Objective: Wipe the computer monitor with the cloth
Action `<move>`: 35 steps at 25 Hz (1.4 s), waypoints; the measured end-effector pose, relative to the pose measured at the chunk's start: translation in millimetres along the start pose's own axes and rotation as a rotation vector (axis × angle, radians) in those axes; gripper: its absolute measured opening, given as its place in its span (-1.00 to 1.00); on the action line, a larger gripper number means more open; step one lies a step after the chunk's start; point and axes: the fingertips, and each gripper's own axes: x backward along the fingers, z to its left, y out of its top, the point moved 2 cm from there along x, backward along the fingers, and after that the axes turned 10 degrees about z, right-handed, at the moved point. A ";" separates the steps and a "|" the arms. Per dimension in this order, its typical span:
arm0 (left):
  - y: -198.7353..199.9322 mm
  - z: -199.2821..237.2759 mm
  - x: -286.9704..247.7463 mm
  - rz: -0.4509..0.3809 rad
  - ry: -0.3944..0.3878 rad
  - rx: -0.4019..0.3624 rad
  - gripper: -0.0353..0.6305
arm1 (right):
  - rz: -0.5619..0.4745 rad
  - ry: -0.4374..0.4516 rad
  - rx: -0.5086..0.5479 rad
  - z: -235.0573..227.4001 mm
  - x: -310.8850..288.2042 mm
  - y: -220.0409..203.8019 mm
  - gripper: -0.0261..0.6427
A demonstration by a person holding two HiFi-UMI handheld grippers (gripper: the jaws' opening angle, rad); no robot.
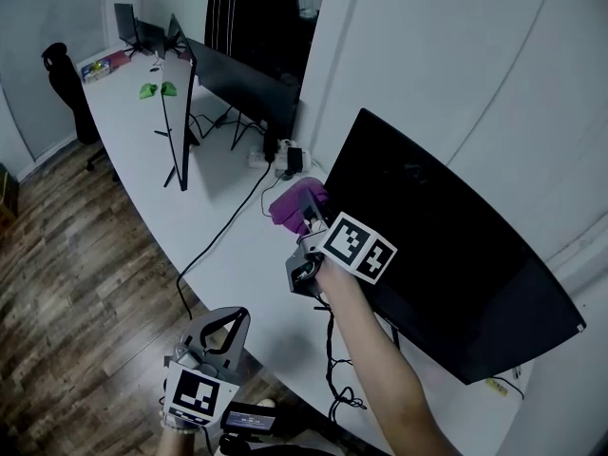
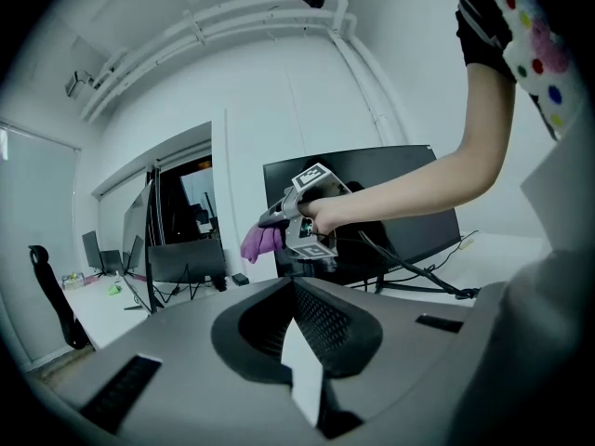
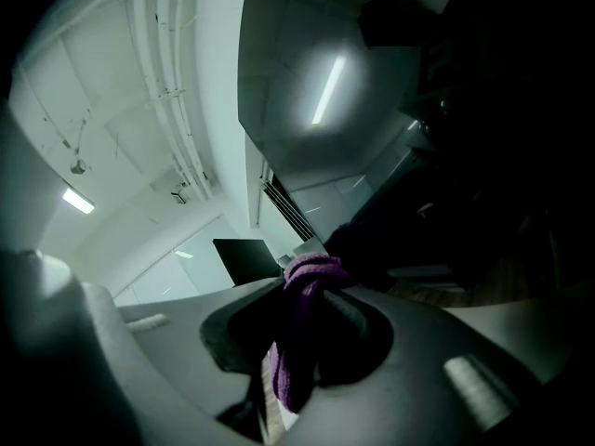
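Note:
The large black monitor (image 1: 446,255) stands tilted on the white desk (image 1: 204,207) at the right of the head view. My right gripper (image 1: 306,215) is shut on a bunched purple cloth (image 1: 296,200), held up at the monitor's lower left corner. In the right gripper view the cloth (image 3: 302,323) hangs between the jaws, and the dark glossy screen (image 3: 502,156) fills the right side close ahead. The left gripper view shows the cloth (image 2: 260,241) in front of the monitor (image 2: 418,240). My left gripper (image 1: 231,315) stays low off the desk's near edge, shut and empty.
Two more dark monitors (image 1: 180,122) (image 1: 247,88) stand further along the desk. A power strip (image 1: 280,157) and a black cable (image 1: 223,231) lie between them and me. Green items (image 1: 158,90) sit far back. An office chair (image 1: 66,84) stands on the wooden floor (image 1: 76,255).

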 end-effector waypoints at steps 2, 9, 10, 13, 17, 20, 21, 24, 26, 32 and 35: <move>2.1 1.7 -2.8 -0.002 0.002 -0.001 -0.88 | -0.012 0.010 0.003 5.1 1.5 7.2 -0.69; 13.7 4.0 -14.9 -0.011 -0.005 -0.022 -0.88 | -0.054 0.047 0.015 25.4 6.7 35.0 -0.69; 14.1 3.6 -16.3 -0.011 -0.006 -0.023 -0.88 | -0.062 0.054 0.017 28.7 8.2 39.6 -0.69; 14.0 1.9 -19.6 -0.008 -0.007 -0.026 -0.88 | -0.085 0.073 0.024 38.1 12.5 52.2 -0.69; 17.3 0.2 -22.3 -0.011 -0.014 -0.028 -0.88 | -0.112 0.092 0.033 49.6 16.8 68.9 -0.69; 20.3 -1.8 -22.8 -0.016 -0.018 -0.032 -0.88 | -0.129 0.106 0.046 58.5 20.5 81.3 -0.69; 20.0 -2.3 -23.4 -0.015 -0.018 -0.033 -0.88 | -0.135 0.112 0.050 61.3 21.5 85.7 -0.69; 20.4 -4.0 -24.8 -0.013 -0.022 -0.036 -0.88 | -0.154 0.125 0.061 70.9 23.7 98.4 -0.69; 22.2 -4.9 -24.9 -0.017 -0.028 -0.039 -0.88 | -0.169 0.137 0.070 78.6 25.1 107.5 -0.69; 26.2 -6.9 -26.7 -0.027 -0.035 -0.041 -0.88 | -0.207 0.162 0.092 97.5 31.7 133.1 -0.69; 26.4 -8.1 -26.3 -0.026 -0.036 -0.041 -0.88 | -0.218 0.168 0.097 104.8 34.3 140.7 -0.70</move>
